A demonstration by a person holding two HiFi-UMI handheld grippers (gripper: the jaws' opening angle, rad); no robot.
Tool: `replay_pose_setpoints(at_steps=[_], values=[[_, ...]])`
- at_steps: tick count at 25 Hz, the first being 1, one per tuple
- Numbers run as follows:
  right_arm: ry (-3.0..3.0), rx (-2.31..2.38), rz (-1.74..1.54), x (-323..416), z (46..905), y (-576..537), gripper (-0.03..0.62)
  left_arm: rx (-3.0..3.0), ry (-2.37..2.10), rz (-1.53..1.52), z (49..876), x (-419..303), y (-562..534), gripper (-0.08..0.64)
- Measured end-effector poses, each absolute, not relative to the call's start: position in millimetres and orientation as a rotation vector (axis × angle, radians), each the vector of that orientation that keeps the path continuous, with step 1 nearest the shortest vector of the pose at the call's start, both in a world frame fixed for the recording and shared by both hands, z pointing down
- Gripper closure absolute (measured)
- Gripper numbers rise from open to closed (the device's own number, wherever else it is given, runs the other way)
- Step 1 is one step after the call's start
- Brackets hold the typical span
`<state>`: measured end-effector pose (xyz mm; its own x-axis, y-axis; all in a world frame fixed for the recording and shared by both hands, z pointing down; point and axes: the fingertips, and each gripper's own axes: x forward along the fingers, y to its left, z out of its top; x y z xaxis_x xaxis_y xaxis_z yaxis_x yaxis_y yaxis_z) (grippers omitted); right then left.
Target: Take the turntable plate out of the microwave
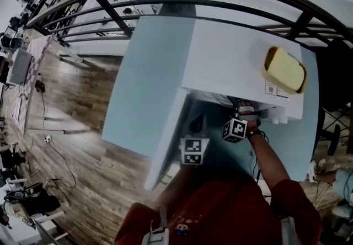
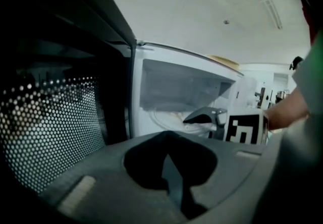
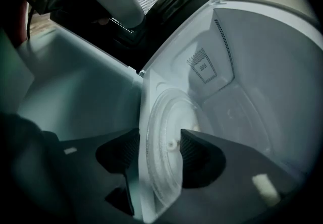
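**Left gripper.** Nearest me, the left gripper (image 2: 171,167) had its jaws pressed together on nothing. It hung beside the inner face of the open door (image 2: 50,127). I could not tell whether it touched the door.

**Right gripper.** Past it, the right gripper (image 3: 159,150) stood at the mouth of the microwave (image 1: 237,56). Its jaws were part-spread and straddled the near rim of the turntable plate (image 3: 169,112). One pad was over the glass near the hub; the other was outside the rim with a gap showing.

**Plate.** It lay on the cavity floor, not yet lifted.

**Hazards, as I judged them.**
- Smooth glass pinched at one edge could pivot and slide out of the pads.
- The outer pad might clamp the white front sill together with the rim and jam the pull.
- A flat pull could snag the plate on its hub.
- The door, apparently unheld, could swing onto my right forearm.
- Farthest off, a jolt to the casing could shake loose the yellow block (image 1: 284,68) on the microwave's top.
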<state>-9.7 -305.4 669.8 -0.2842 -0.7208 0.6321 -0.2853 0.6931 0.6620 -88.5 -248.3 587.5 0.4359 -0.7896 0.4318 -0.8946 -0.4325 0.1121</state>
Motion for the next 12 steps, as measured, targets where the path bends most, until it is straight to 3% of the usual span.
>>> replay_pose_setpoints(at_steps=[4, 7, 12], values=[[-1.882, 0.774, -0.51, -10, 663, -298, 0.364, 2.375, -1.442, 0.452, 586, -85, -246, 0.561], [-1.919, 0.806, -0.506, -10, 656, -287, 0.472, 2.376, -1.442, 0.452, 587, -83, -245, 0.561], [-1.892, 0.828, -0.559, -9, 652, -283, 0.528, 2.377, -1.443, 0.456, 585, -82, -243, 0.561]])
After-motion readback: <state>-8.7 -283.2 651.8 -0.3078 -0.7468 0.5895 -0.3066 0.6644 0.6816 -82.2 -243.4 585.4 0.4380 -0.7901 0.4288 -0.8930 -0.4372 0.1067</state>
